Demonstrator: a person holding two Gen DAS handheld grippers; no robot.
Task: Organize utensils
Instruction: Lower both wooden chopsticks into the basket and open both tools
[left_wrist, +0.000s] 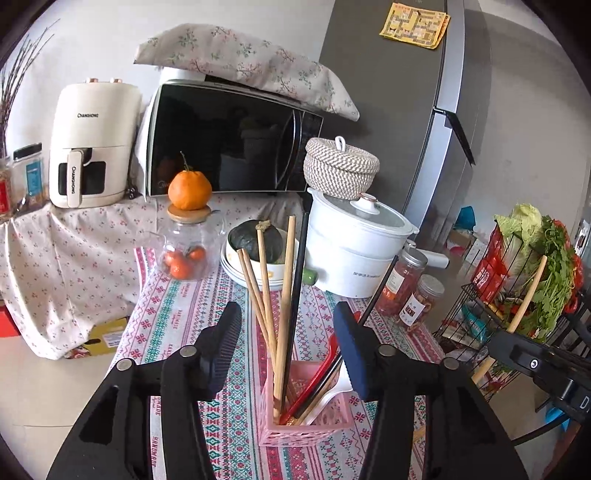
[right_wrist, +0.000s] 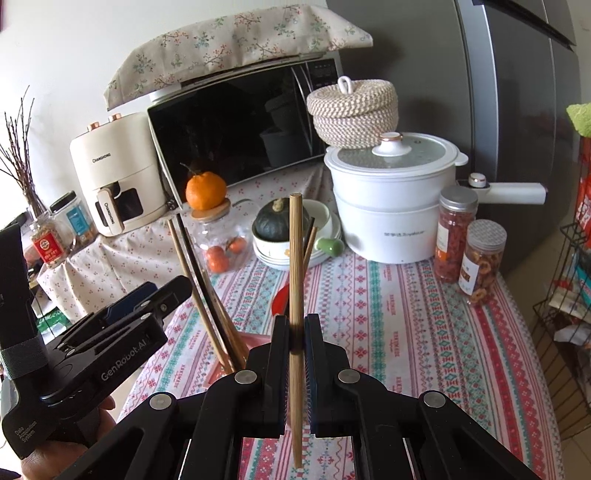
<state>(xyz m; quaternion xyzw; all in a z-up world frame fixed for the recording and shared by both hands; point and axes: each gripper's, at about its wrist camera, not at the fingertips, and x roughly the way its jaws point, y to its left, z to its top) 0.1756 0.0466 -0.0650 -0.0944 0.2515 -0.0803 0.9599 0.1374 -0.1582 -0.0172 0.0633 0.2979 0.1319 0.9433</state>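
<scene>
The right claw (right_wrist: 296, 334) is clamped on a single bamboo chopstick (right_wrist: 295, 266), held nearly upright between its ribbed pads, the round pale stick running well above and below them. The left claw (left_wrist: 288, 332) stands wide apart and empty, its jaws flanking the pink lattice holder (left_wrist: 308, 417) that sits on the near part of the surface (right_wrist: 406, 314). That square plastic basket already carries several wooden chopsticks (left_wrist: 264, 295), a black chopstick (left_wrist: 297, 291), a red utensil and a white spoon (left_wrist: 334, 387), all leaning loosely. The step in hand looks like sorting the last loose chopstick into the holder; the next move likely calls for carrying it left over the basket mouth, tipping it point-down and releasing without knocking the leaning sticks. Farther off, on the woven patterned cloth, stand a dark green squash (right_wrist: 279, 219) in stacked bowls, a smooth white electric pot (right_wrist: 391, 206), and a coiled rope basket (right_wrist: 352, 110).
</scene>
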